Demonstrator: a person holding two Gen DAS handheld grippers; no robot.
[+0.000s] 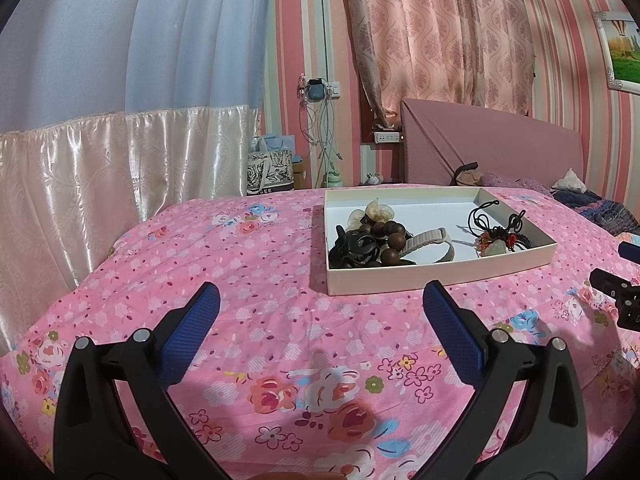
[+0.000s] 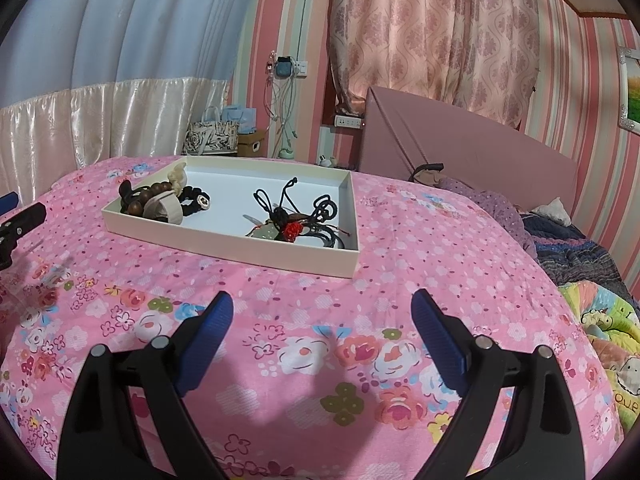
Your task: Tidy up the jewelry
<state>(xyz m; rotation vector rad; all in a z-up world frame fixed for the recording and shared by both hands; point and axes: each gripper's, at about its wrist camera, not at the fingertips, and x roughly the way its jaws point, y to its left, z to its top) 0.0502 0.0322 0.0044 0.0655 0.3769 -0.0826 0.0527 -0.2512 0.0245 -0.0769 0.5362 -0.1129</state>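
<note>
On the bed (image 1: pixel 280 300), the tray (image 1: pixel 440 276) lies crosswise, beads (image 1: pixel 390 236) left, cords (image 1: pixel 500 232) right; both grippers' (image 1: pixel 320 300) (image 2: pixel 322 312) fingers spread, empty.

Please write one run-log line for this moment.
left gripper: open, empty | right gripper: open, empty | tray: on bedspread, holds jewelry

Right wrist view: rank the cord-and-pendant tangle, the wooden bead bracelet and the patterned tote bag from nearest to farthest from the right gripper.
From the right gripper:
1. Cord-and-pendant tangle, right part of the white tray.
2. Wooden bead bracelet, tray's left end.
3. Patterned tote bag, beyond the bed, by the curtain.
</note>
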